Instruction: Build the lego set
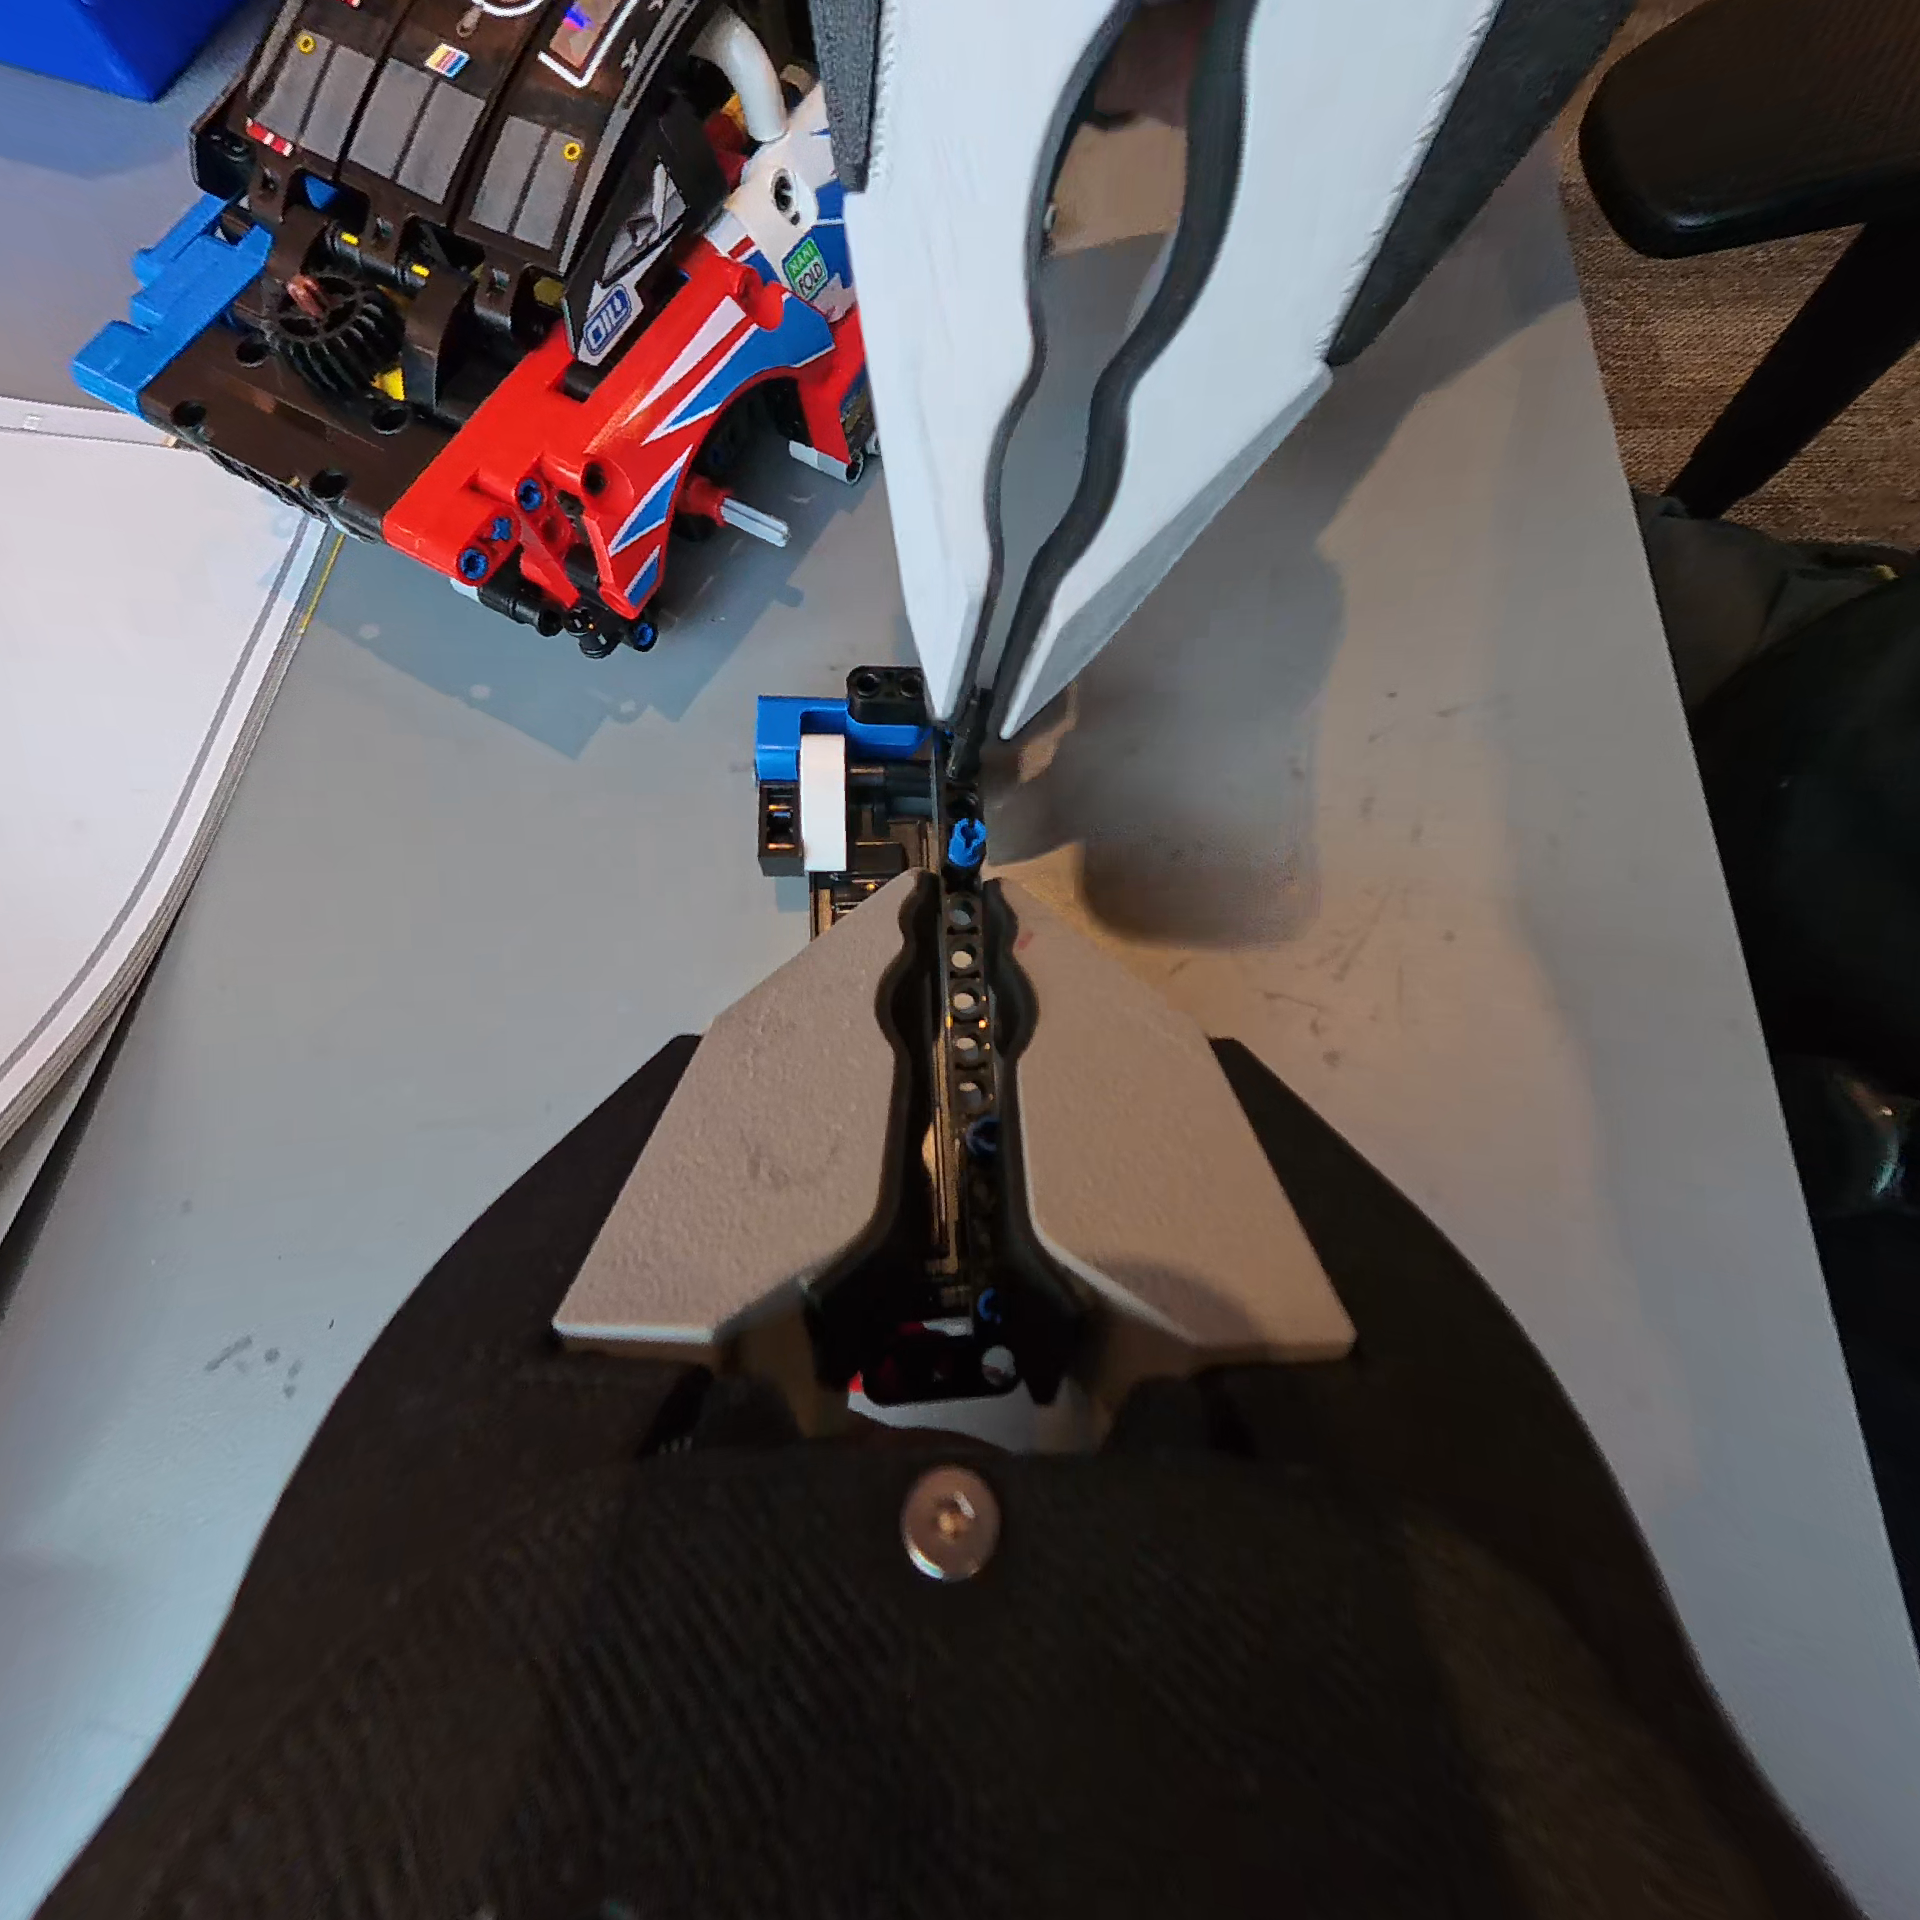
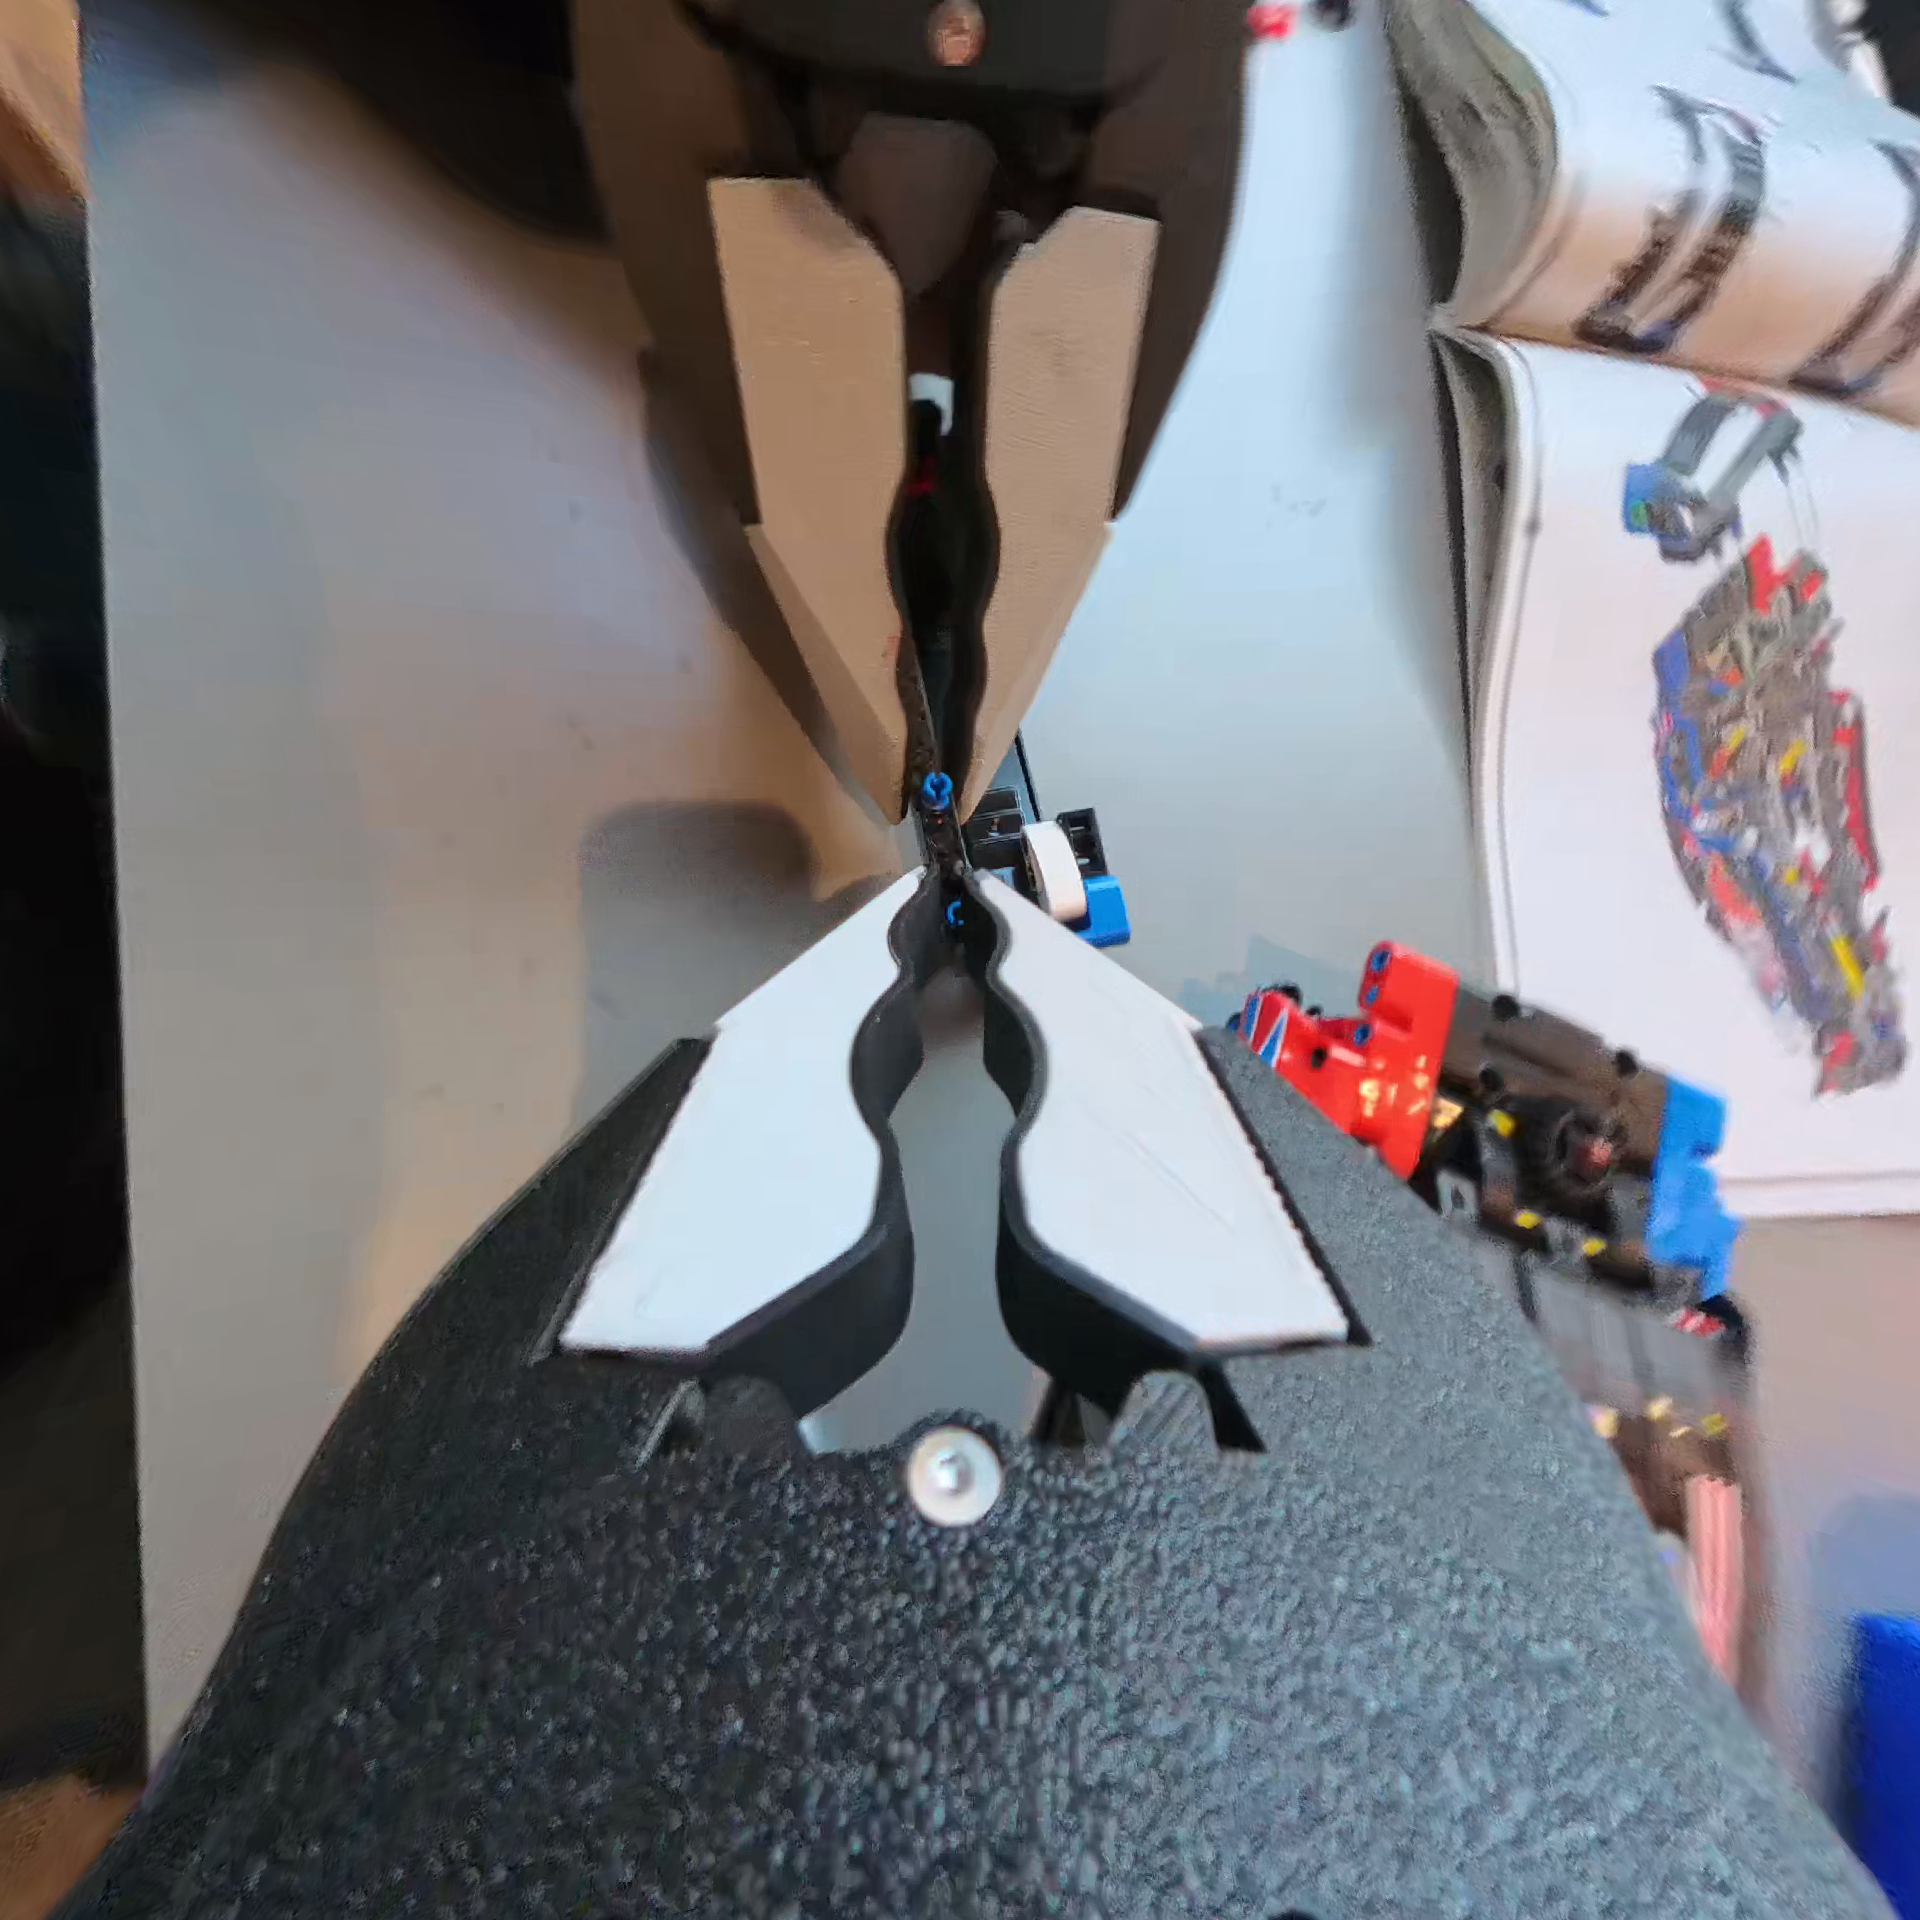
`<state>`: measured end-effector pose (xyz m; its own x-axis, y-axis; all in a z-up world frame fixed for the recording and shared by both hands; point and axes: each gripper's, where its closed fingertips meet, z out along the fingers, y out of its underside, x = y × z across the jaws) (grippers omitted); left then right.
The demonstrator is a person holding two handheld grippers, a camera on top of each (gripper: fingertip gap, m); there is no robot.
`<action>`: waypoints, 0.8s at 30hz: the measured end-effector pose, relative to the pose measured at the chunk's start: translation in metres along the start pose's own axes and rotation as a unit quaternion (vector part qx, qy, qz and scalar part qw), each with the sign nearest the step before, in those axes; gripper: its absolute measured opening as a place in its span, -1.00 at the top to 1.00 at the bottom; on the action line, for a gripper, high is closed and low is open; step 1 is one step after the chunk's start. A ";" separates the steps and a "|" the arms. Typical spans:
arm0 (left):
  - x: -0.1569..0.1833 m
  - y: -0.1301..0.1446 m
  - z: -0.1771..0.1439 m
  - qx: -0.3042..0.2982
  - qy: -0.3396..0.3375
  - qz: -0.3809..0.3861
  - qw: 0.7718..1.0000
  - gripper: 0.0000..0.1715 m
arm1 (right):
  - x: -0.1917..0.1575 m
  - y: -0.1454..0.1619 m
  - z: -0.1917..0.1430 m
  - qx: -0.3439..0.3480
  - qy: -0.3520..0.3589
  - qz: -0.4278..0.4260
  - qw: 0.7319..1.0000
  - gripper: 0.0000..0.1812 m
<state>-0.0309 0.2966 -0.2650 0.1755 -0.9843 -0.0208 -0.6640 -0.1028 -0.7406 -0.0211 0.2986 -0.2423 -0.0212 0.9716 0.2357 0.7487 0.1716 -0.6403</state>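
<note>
Two tongs, left (image 1: 961, 894) and right (image 2: 951, 883), clenched on opposite ends of one black holed beam (image 1: 964, 997), lengthwise between them.

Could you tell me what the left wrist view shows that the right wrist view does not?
Only the left view shows the black chair beside the table and the holes along the black beam.

Only the right view shows the open instruction booklet with its printed pictures.

Both show the left tongs shut on the beam, the right tongs pinching its far end, and the red, blue and black car.
</note>
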 end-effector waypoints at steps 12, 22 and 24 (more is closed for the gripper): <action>0.000 0.001 0.001 -0.004 -0.003 0.005 1.000 0.93 | -0.002 0.003 0.001 -0.104 -0.119 -0.232 0.960 0.96; 0.000 0.002 0.001 -0.006 -0.003 0.000 1.000 0.93 | -0.005 0.005 0.008 -0.163 -0.167 -0.226 0.946 0.97; -0.001 0.001 0.000 -0.002 -0.011 0.005 1.000 0.93 | -0.001 0.004 0.007 -0.159 -0.151 -0.204 0.954 0.96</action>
<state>-0.0312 0.2976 -0.2655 0.1848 -0.9818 -0.0427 -0.6690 -0.0939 -0.7373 -0.0226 0.2999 -0.2505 -0.5089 0.8448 0.1652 0.7990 0.5350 -0.2747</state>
